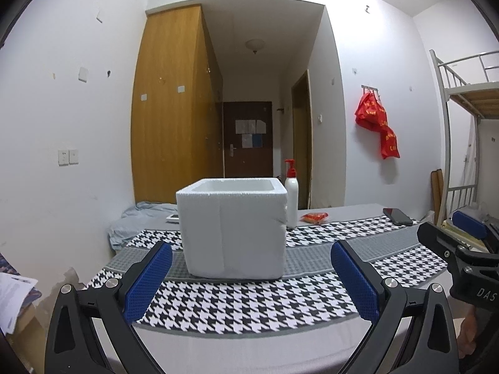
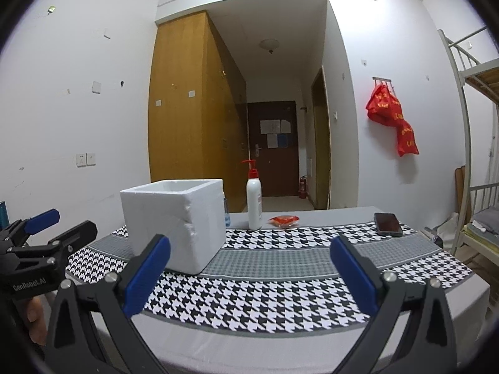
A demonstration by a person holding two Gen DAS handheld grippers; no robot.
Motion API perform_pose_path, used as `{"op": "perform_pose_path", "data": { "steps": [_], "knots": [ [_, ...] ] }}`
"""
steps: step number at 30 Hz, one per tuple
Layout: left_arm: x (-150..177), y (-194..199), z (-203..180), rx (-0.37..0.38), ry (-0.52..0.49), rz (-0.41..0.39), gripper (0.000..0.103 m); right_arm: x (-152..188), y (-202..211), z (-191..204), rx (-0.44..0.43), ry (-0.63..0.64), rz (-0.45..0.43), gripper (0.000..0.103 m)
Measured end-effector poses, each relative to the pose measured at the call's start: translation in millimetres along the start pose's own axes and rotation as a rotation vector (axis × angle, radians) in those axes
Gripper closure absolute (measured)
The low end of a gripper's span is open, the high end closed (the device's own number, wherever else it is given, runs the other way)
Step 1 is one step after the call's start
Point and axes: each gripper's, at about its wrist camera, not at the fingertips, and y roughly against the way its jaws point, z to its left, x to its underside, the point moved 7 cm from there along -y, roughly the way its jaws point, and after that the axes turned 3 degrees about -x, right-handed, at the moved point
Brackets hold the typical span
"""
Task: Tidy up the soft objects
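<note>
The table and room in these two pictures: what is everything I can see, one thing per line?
foam box: one, white, open top, on the patterned cloth, left of centre
patterned cloth: one, black-white houndstooth with grey bands, across the table
pump bottle: one, white with red pump, upright behind the box, to its right
snack packet: one, red-orange, flat, right of the bottle
phone: one, dark, flat at the cloth's far right
red bags: a bunch, hanging on wall hooks
wardrobe: one, wooden, left of the corridor
bunk bed: one, metal frame, right edge
left hand-held gripper: blue pads, open
right hand-held gripper: blue pads, open
</note>
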Motion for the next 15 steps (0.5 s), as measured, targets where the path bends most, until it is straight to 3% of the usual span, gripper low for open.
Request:
{"op": "perform_pose_path", "data": {
  "steps": [15],
  "knots": [
    [14.8,33.0,1.7,-0.009,-0.007,-0.016,0.001,16.5,28.7,19.2,-0.018,0.043,0.0,0.0]
  ]
}}
